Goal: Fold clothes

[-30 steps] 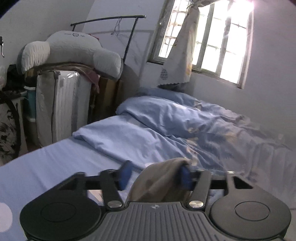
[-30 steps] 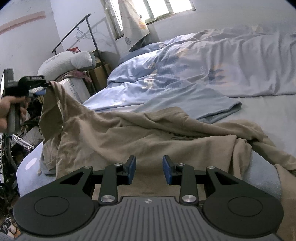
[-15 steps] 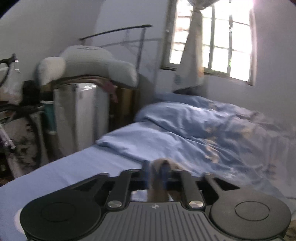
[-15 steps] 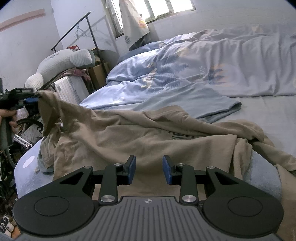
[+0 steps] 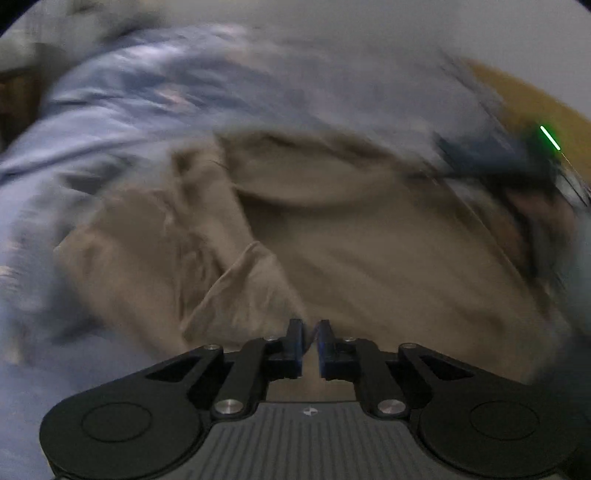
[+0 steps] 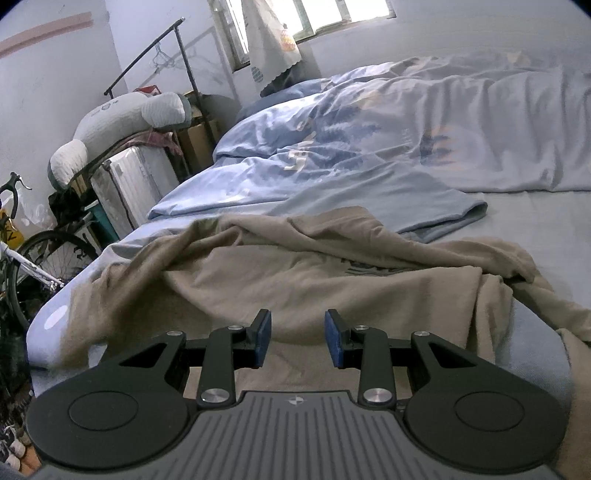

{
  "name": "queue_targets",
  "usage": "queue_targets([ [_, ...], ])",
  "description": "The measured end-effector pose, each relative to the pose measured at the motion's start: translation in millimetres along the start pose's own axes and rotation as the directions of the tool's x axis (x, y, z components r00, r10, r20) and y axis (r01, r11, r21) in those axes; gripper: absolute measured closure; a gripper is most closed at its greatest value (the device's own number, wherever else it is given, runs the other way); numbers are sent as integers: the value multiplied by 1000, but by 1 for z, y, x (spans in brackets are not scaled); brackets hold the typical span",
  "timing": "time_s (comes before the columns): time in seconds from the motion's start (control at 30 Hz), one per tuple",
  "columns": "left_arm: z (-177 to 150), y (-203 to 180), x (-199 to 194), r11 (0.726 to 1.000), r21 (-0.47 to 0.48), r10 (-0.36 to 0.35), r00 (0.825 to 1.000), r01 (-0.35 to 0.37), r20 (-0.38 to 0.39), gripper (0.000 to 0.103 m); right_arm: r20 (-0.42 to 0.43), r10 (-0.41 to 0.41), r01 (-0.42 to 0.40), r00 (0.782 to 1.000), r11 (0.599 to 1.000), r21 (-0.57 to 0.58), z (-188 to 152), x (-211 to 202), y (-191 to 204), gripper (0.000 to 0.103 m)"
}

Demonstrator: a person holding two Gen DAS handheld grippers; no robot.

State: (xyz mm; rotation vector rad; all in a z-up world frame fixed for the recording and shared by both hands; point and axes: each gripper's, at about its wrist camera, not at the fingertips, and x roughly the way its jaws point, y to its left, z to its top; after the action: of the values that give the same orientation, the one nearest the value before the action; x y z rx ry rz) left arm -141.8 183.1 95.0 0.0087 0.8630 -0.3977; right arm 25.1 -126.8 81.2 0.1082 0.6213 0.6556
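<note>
A tan garment [image 6: 332,280] lies crumpled across the blue bed sheet [image 6: 535,236]; its left edge hangs over the bed's side. In the blurred left wrist view the same garment [image 5: 369,251] fills the middle. My left gripper [image 5: 309,332] points down at it, and a raised flap of the cloth [image 5: 251,291] runs up to the fingertips. Its jaws stand almost together and are opening slightly, with the cloth edge between them. My right gripper [image 6: 297,338] hovers open over the garment's near part with nothing between its pads. It also shows as a dark blur with a green light [image 5: 532,147].
A rumpled blue duvet [image 6: 369,140] covers the far half of the bed. Left of the bed stand a bicycle [image 6: 26,254], a white case [image 6: 129,184] with a long pillow [image 6: 122,122] on top, and a clothes rail [image 6: 155,48]. A curtained window [image 6: 273,33] is behind.
The left gripper closed on the raised garment corner, then swung down and turned toward the bed. The lifted corner has dropped out of the air. The right gripper has not moved.
</note>
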Motion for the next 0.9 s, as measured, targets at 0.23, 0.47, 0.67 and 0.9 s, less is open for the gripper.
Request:
queue_targets([
  [0.23, 13, -11, -15, 992, -57, -107, 991, 112, 76, 52, -7, 5, -6, 1000, 1000, -4, 0, 6, 3, 70],
  [0.47, 15, 13, -30, 935, -216, -248, 954, 281, 171, 31, -12, 18, -19, 1000, 1000, -9, 0, 8, 4, 70],
  [0.67, 30, 18, -17, 968, -248, 41, 966, 24, 254, 31, -21, 34, -34, 999, 999, -26, -2, 11, 13, 70],
  [0.9, 91, 40, 35, 948, -186, 303, 915, -259, 267, 33, -26, 41, -42, 999, 998, -36, -3, 15, 17, 70],
])
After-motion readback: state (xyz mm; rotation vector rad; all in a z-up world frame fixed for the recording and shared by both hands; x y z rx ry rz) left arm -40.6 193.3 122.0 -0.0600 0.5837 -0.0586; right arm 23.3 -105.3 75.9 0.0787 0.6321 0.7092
